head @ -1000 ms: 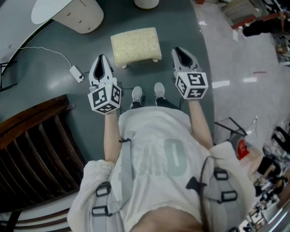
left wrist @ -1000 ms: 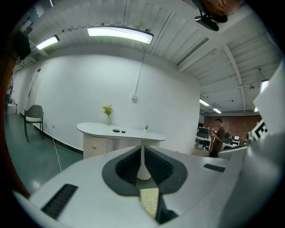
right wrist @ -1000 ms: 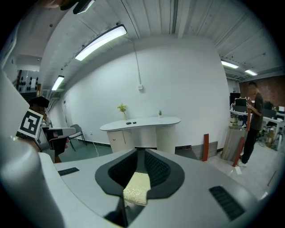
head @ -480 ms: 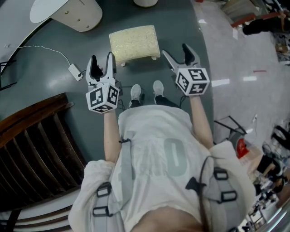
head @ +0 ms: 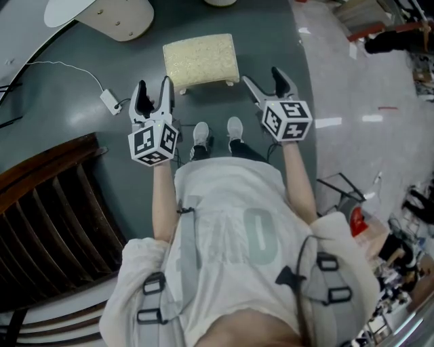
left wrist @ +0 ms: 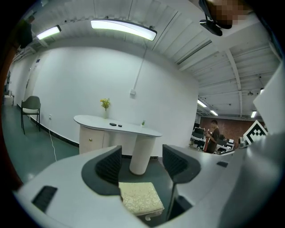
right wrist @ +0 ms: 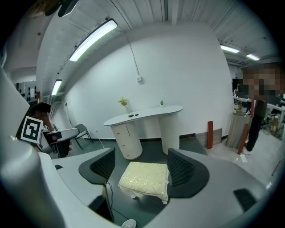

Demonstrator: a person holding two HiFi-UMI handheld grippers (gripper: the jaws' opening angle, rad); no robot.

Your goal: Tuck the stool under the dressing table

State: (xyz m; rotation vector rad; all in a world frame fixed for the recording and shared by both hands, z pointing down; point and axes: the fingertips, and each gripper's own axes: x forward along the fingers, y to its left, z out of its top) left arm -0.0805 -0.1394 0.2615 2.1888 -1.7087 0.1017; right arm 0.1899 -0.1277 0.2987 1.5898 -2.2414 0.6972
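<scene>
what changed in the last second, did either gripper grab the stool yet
The left gripper and the right gripper went from shut to wide open; their jaws have just been opening, with nothing between them. Neither took hold of anything. The stool stays on the floor ahead of the person's feet, untouched and short of the dressing table. The hands hardly shifted.

Bright ceiling strip lights give even light; fisheye edges darken.

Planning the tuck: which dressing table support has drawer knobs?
The wider cabinet, left of the smooth round column in the right gripper view.
</scene>
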